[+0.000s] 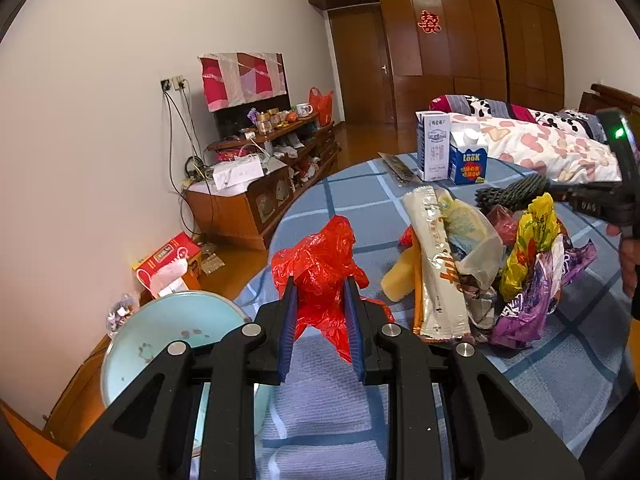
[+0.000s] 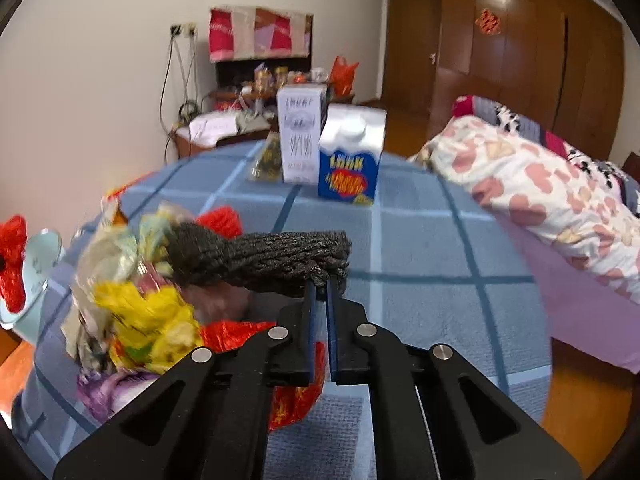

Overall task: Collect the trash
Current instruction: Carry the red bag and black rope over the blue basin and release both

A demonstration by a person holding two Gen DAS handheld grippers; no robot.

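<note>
Left wrist view: left gripper (image 1: 322, 280) clamped on a red bag (image 1: 320, 264), jaws held narrowly apart by the crumpled plastic between the blue pads (image 1: 290, 320). Bag lifted over the near edge of a round table (image 1: 360, 188) with a blue checked cloth. Pale blue bin (image 1: 160, 328) just beside the table at lower left, down on the floor side. Heap of wrappers (image 1: 480, 264) to the right on the cloth (a long cream wrapper (image 1: 436, 272), a yellow one, a purple one). Two cartons (image 1: 450, 152) upright at the far edge. Right gripper seen side-on at the right border, a dark rough strip (image 1: 512, 196) sticking out from its tip over the heap.

Right wrist view (blurred): right gripper (image 2: 320, 280) pinched shut on the end of the dark strip (image 2: 264, 260), pads nearly together on it. Strip stretched left, above the wrappers (image 2: 136, 312). Cartons (image 2: 328, 148) ahead on the table (image 2: 420, 248). Red bag (image 2: 12, 256) and bin (image 2: 36, 264) at the far left edge. Bed (image 2: 540, 184) with a pink-patterned quilt to the right.
</note>
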